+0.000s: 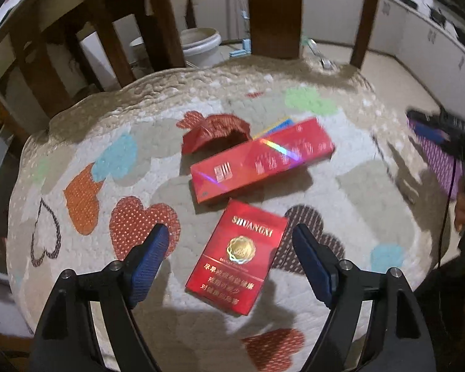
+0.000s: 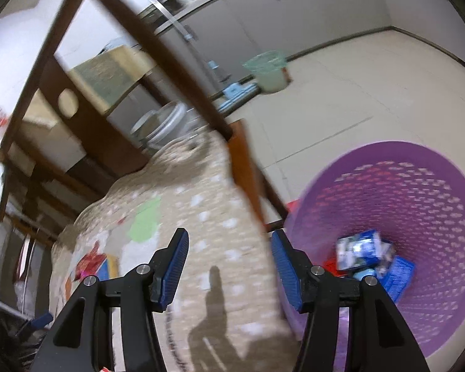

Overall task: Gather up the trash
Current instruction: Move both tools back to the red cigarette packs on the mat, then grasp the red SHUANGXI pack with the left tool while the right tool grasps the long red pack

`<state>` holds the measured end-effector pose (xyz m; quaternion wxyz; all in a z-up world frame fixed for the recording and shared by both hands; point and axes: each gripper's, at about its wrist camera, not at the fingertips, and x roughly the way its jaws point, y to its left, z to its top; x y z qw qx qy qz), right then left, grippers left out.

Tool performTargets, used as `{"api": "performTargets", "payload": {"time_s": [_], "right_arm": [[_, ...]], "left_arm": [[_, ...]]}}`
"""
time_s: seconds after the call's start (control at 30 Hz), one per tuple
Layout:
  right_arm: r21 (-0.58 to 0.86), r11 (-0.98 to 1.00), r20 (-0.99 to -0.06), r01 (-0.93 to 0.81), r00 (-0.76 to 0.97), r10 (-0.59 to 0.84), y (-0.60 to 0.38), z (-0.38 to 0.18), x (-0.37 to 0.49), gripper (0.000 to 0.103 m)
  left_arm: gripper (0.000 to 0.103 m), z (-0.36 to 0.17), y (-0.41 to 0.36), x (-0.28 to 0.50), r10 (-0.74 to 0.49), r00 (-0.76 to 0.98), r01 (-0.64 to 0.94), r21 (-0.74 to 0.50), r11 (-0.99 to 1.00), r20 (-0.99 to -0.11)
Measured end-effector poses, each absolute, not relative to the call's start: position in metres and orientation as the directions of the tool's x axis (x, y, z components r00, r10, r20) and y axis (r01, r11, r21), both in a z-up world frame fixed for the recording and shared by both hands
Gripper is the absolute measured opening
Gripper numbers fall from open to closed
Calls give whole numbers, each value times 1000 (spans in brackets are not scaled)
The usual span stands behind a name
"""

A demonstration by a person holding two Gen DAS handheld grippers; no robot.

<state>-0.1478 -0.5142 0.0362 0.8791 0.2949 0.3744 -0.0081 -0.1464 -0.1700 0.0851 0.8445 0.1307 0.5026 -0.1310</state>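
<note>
Trash is lying in two places: some on the quilted heart-print cushion [image 1: 158,161] of a wooden chair [image 1: 158,15], some already in the purple mesh wastebasket [image 2: 418,186] standing on the floor just beside the seat.

Largest to smallest:

- Wastebasket: it is holding a blue-and-white carton [image 2: 361,249], a blue box [image 2: 398,274] and something red underneath; the contents are blurred.
- Long red carton [image 1: 260,158]: it is lying flat mid-cushion, with a blue-and-yellow item [image 1: 282,124] partly hidden under its far edge.
- Crumpled red wrapper [image 1: 215,133]: it is sitting just behind the carton's left end, touching or nearly so.
- Red cigarette pack [image 1: 237,257]: it is lying flat, nearest the camera, apart from the carton.

The left hand-held gripper [image 1: 231,235] is hovering with fingers spread wide on either side of the cigarette pack, not touching it. The right hand-held gripper [image 2: 229,262] is spread as well and holding nothing, at the cushion's edge beside the basket.

Assessment: collection is partly done, and the step in hand appears to be picking up the cigarette pack. The next move is calling for a descent until the pads are bracketing the pack's long edges, then a firm squeeze, since a flat pack on soft fabric may slip or tilt.
</note>
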Motion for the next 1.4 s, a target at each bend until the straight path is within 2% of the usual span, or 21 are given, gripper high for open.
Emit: {"api": "performTargets", "payload": {"time_s": [0.13,0.3,0.33,0.37,0.57,0.67,0.87,0.93,1.1,1.27,1.4], "right_arm": [[567,819,-615,92,708,346,-472,41,-130,60],[644,761,-544,-77,653,527,-420,42,-106,61],[648,755,-537,-102,642,547,-410,42,-101,61],[651,749,-530,-123,633,565,-402,42,-97,61],[753,635,-447,-173,574,686,-378,33,-81,62],[830,522,-379,-196,487,787,-372,28,-80,63],[878,362,-266,-312,311,912,-363,41,-95,63],[860,389,-289,-330,312,905,-362,45,-101,63],[742,595,-474,-311,384,792,-349,42,-104,63],[486,762,-645,-428,412,643,-300,42,-113,63],[344,818,-704,-461,450,549,-275,32,-119,63]], "left_arm": [[81,67,-176,-146,-102,439,405,95,910,-893],[80,49,-173,-137,-70,397,376,92,922,-915],[64,47,-171,-137,-58,393,365,98,926,-918],[61,45,-170,-136,-51,383,360,98,928,-922],[61,53,-159,-143,-54,406,334,93,938,-912],[61,58,-148,-141,-42,417,302,95,949,-908],[61,63,-126,-139,-13,434,238,101,966,-901],[61,63,-122,-139,-5,432,228,104,968,-902],[61,61,-113,-139,20,428,206,119,971,-904],[62,52,-108,-136,44,413,191,133,973,-910],[62,47,-101,-134,36,400,164,111,980,-916]]}}
